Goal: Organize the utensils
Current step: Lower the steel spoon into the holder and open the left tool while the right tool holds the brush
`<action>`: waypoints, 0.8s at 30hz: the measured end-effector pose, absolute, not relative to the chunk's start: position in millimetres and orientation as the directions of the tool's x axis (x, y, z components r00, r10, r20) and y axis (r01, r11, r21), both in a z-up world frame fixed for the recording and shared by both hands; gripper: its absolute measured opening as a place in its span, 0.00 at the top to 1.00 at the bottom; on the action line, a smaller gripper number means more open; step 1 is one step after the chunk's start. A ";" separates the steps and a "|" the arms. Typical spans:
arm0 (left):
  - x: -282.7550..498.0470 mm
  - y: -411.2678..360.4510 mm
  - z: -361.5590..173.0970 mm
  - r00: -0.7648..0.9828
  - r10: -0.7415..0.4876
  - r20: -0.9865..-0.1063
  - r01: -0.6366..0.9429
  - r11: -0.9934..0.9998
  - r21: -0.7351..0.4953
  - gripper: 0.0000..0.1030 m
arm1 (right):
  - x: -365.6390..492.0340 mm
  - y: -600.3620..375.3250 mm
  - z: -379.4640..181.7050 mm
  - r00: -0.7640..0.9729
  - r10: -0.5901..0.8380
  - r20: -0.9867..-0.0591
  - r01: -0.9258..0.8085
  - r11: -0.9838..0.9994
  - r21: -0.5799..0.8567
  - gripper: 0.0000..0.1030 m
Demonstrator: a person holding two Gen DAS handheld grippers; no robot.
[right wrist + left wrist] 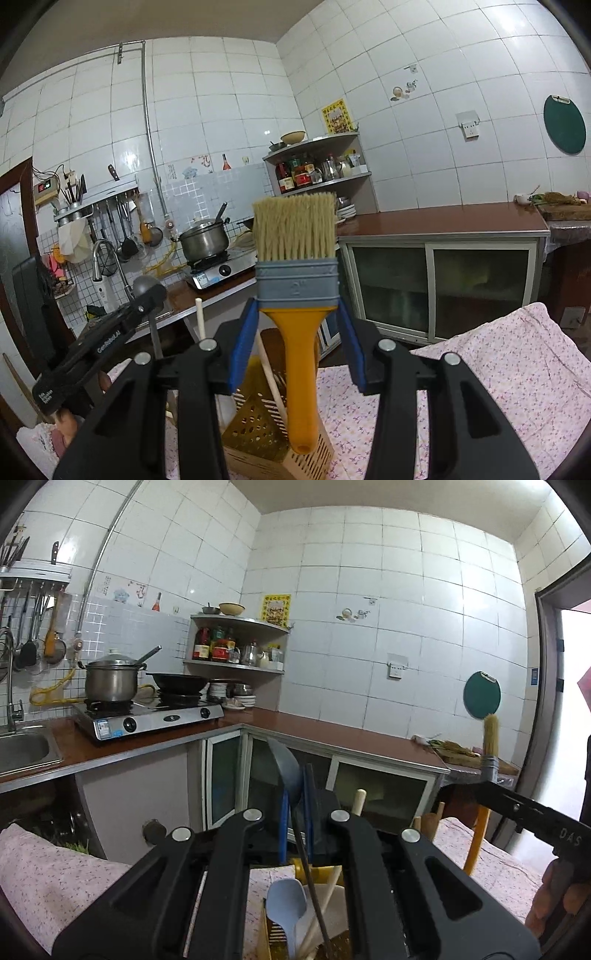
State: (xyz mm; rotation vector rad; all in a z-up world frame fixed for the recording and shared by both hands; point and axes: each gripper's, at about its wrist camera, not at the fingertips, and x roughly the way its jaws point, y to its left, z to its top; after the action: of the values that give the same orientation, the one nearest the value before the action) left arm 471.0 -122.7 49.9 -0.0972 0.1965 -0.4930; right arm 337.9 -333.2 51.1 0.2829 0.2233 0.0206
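In the left wrist view my left gripper (295,814) is shut on the thin stem of a dark ladle (284,770), bowl up. Its handle runs down into a yellow perforated utensil holder (271,936). That holder also contains a light blue spoon (286,899) and wooden sticks. My right gripper (297,332) is shut on a paintbrush (297,280) with a yellow handle and grey ferrule, bristles up, just above the holder (258,428). Each gripper shows in the other's view: the right gripper (484,786) with the brush (490,734), and the left gripper (149,301) with the ladle (146,286).
The holder stands on a table under pink floral cloth (498,369). Beyond it an L-shaped brown counter (332,733) carries a gas stove (147,720) with a steel pot (110,681), a sink (22,746) and a chopping board (476,762). A person's hand (554,897) holds the right gripper.
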 end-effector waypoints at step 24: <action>456.7 -114.4 21.1 0.870 -0.433 -0.237 0.435 0.899 -0.045 0.94 | 338.4 -310.8 48.1 0.990 0.058 -0.130 -0.022 0.963 0.267 0.58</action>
State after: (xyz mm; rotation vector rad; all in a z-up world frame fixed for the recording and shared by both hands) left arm 456.7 -114.4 21.1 0.0096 0.2456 -0.4539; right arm 338.4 -310.8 48.1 0.2684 0.1372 0.0404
